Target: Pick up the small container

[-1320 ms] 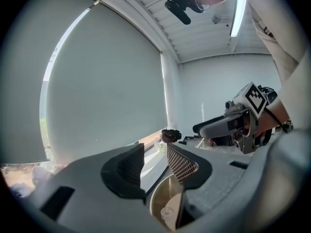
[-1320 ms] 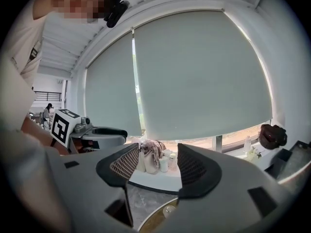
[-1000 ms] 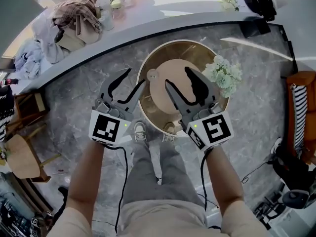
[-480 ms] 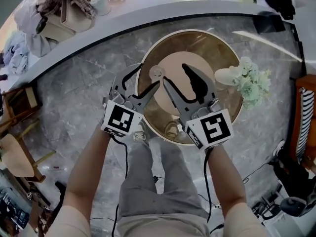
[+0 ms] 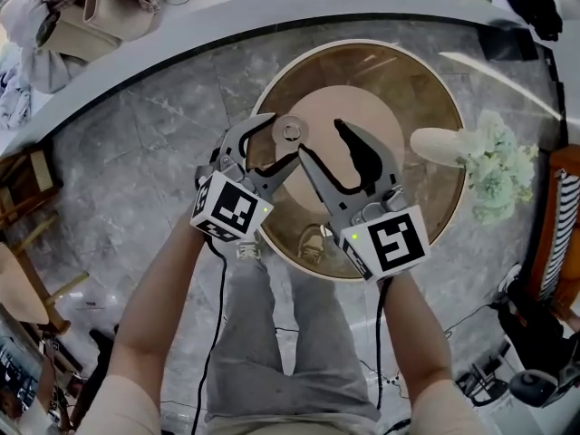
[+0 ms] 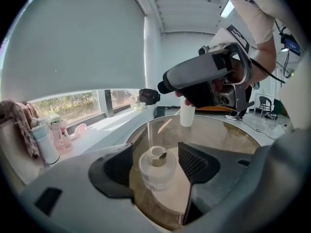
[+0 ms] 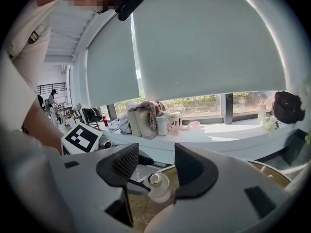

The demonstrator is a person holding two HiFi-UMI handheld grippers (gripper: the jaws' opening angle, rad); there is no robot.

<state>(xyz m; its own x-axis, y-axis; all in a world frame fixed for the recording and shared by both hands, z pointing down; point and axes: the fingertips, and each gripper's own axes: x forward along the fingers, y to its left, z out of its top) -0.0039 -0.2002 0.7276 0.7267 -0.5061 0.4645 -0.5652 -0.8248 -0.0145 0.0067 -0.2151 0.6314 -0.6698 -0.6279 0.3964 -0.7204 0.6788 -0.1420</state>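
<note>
- I see a round glass table (image 5: 417, 93) with a white vase of flowers (image 5: 442, 143) near its right edge.
- My right gripper (image 5: 322, 140) holds nothing, and its jaws are wide apart.
- My left gripper (image 5: 283, 136) has just been opening. Its jaws stand wide on either side of the small container (image 6: 156, 168), pads clear of it.
- The small container stands upright on the table's tan centre disc.
</note>
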